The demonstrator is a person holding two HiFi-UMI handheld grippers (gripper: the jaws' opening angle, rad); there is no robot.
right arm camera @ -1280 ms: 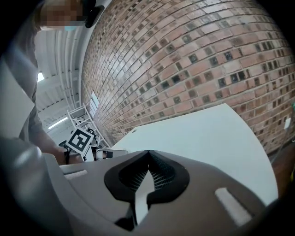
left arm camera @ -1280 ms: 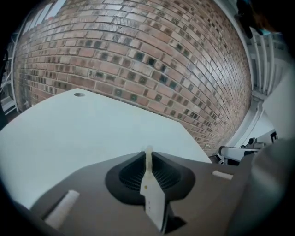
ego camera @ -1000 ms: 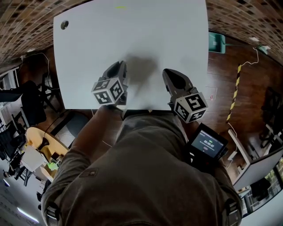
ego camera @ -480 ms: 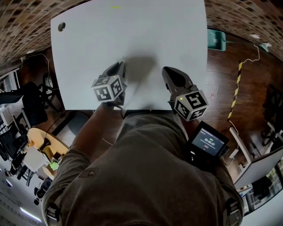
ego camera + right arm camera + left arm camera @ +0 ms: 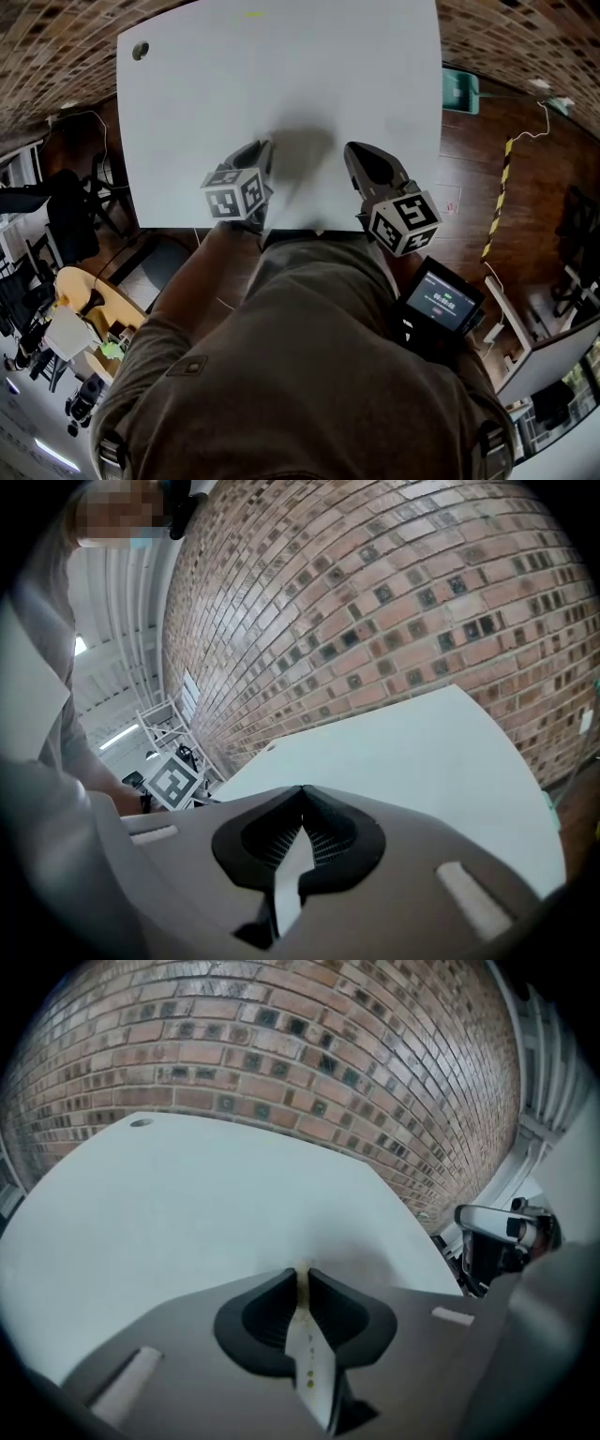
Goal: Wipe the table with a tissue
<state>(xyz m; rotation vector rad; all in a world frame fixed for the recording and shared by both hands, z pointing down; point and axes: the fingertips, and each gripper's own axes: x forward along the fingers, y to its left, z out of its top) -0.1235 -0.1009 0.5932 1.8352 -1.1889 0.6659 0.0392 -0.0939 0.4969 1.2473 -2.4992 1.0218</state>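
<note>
A white table (image 5: 281,75) fills the upper head view, and I see no tissue in any view. My left gripper (image 5: 263,148) hovers over the table's near edge, left of centre, jaws shut with nothing between them. My right gripper (image 5: 353,152) is beside it to the right, at the same edge, also shut and empty. In the left gripper view the closed tips (image 5: 302,1275) point across the bare tabletop (image 5: 187,1204); a faint yellowish tint shows right at the tips. In the right gripper view the shut tips (image 5: 302,790) face the tabletop (image 5: 412,752) and the brick wall.
A round cable hole (image 5: 141,50) sits in the table's far left corner. A brick wall (image 5: 281,1044) runs behind the table. On the wooden floor to the right are a green object (image 5: 459,89) and yellow-black tape (image 5: 497,202). Chairs (image 5: 66,216) stand to the left.
Both grippers stay shut at the near edge; only the head view sways slightly.
</note>
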